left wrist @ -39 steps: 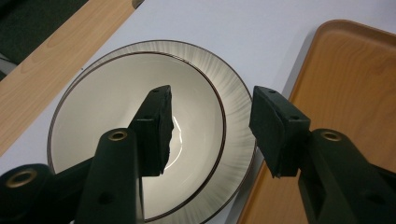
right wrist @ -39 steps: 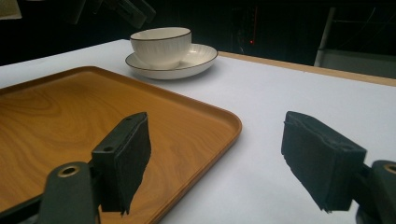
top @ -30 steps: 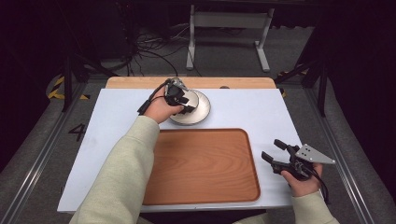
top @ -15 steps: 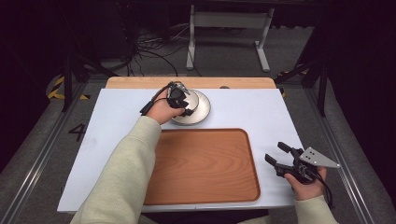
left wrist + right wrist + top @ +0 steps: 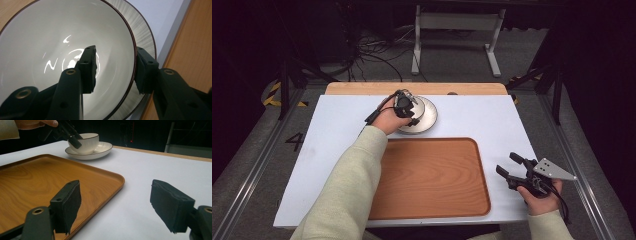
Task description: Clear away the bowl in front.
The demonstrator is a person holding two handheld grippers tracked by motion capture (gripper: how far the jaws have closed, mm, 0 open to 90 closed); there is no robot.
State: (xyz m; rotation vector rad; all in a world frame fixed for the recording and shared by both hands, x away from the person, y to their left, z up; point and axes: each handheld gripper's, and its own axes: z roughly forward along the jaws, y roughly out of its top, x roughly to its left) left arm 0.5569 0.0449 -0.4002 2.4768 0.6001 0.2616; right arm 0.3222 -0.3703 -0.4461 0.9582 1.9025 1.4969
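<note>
Across the lower middle of the high view, on the white table [image 5: 337, 150], lies one wooden tray [image 5: 432, 175], bare. Above it, at upper centre, stands one saucer [image 5: 431, 119], and on it one cup [image 5: 50, 37]: that is your piece.

You are at the grasp. Your left claw [image 5: 116, 53] straddles the cup's rim, one jaw inside and one outside; the jaws have just been closing, yet a gap shows by the inner one, so nothing is gripped so far. Next, I judge, you need to close until both pads pinch the wall, then lift straight so the saucer stays put.

Your right claw [image 5: 507, 162], at lower right, stands parted and empty. Two claws in all.
</note>
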